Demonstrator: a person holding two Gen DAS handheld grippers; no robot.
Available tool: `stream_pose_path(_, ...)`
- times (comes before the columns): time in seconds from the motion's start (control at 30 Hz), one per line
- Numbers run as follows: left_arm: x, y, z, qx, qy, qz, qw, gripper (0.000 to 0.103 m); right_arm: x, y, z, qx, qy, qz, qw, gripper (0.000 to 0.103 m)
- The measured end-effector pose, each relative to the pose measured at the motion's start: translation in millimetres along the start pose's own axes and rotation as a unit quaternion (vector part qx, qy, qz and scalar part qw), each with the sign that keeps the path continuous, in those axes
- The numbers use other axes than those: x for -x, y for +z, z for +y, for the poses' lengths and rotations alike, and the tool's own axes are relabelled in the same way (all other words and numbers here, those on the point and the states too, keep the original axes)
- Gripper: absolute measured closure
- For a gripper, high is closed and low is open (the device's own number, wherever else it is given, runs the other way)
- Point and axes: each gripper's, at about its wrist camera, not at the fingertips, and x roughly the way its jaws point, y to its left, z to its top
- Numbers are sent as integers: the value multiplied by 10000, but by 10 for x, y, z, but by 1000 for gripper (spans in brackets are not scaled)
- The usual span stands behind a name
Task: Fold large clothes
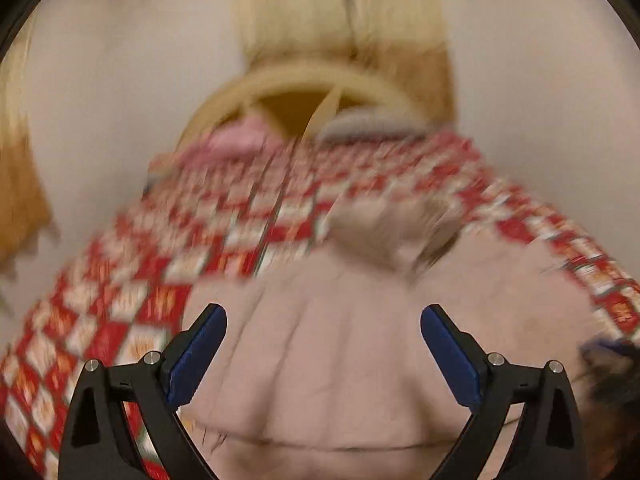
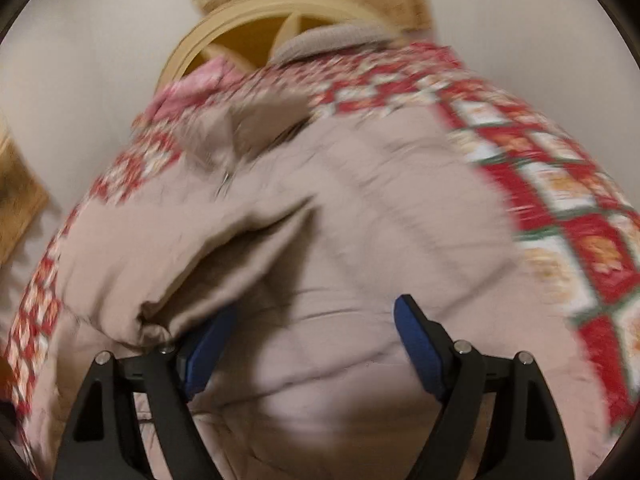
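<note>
A pale beige quilted jacket (image 1: 340, 380) lies spread on a table covered with a red and white checked cloth (image 1: 120, 312). Its brownish fur-trimmed collar (image 1: 384, 228) points toward the far side. My left gripper (image 1: 323, 312) hovers open over the jacket's wrinkled body, with nothing between its blue pads. In the right wrist view the jacket (image 2: 380, 200) fills the middle, collar (image 2: 260, 124) at the far end. My right gripper (image 2: 316, 306) stands open above it. A raised fold of jacket (image 2: 192, 272) drapes over the tip of its left finger. Both views are motion-blurred.
The checked cloth (image 2: 560, 184) shows around the jacket. Beyond the table stands a round-backed wooden chair (image 1: 304, 84) (image 2: 248, 12), with a pink cloth (image 1: 240, 140) and a grey knit item (image 1: 360, 124) near it. A tan rug (image 1: 340, 8) lies on the pale floor.
</note>
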Motion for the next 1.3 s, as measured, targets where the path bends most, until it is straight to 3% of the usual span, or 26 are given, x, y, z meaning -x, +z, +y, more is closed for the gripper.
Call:
stream_pose_path(0.13,-432,-296,115,195,-101,788,9966,5,487,171,-105,-316,-539,-814,9947,17)
stream_pose_path(0.23,-493,-463,-38,-33,-146,872,9961,5,547,308,181,-16,-33,-987,9951,19)
stream_pose_path(0.27,-481,-494,-110,-172,-117,849,9962,5,481,329,329,248,85,-851,9960,23)
stream_pose_path(0.33,-454,-525,-202,-391,-31,794,9961,5,245,316,651,784,370,-395,9954,60)
stream_pose_path(0.37,-446,-511,-195,-400,-52,770,9962,5,88,297,779,934,534,-131,9941,62)
stream_pose_path(0.47,-266,-381,-3,-201,-129,441,9987,5,-349,181,862,930,556,410,9933,62)
stream_pose_path(0.57,-219,-170,261,-51,120,54,9999,5,-548,58,698,814,546,588,9935,62)
stream_pose_path(0.67,-555,-79,484,293,275,591,9974,5,-547,-35,649,916,523,586,9927,62)
stream_pose_path(0.77,-972,-305,644,631,252,1411,9877,5,-530,-69,654,1042,449,532,9921,63)
stream_pose_path(0.87,-1007,-467,722,962,35,1440,9849,3,-518,-132,639,1078,415,468,9922,63)
stream_pose_path(1.0,-1025,-530,744,1105,24,1470,9829,1,-553,-124,659,1122,347,468,9920,63)
stream_pose_path(1.3,-1031,-541,720,1077,69,1450,9835,1,-577,-142,701,1196,223,454,9915,63)
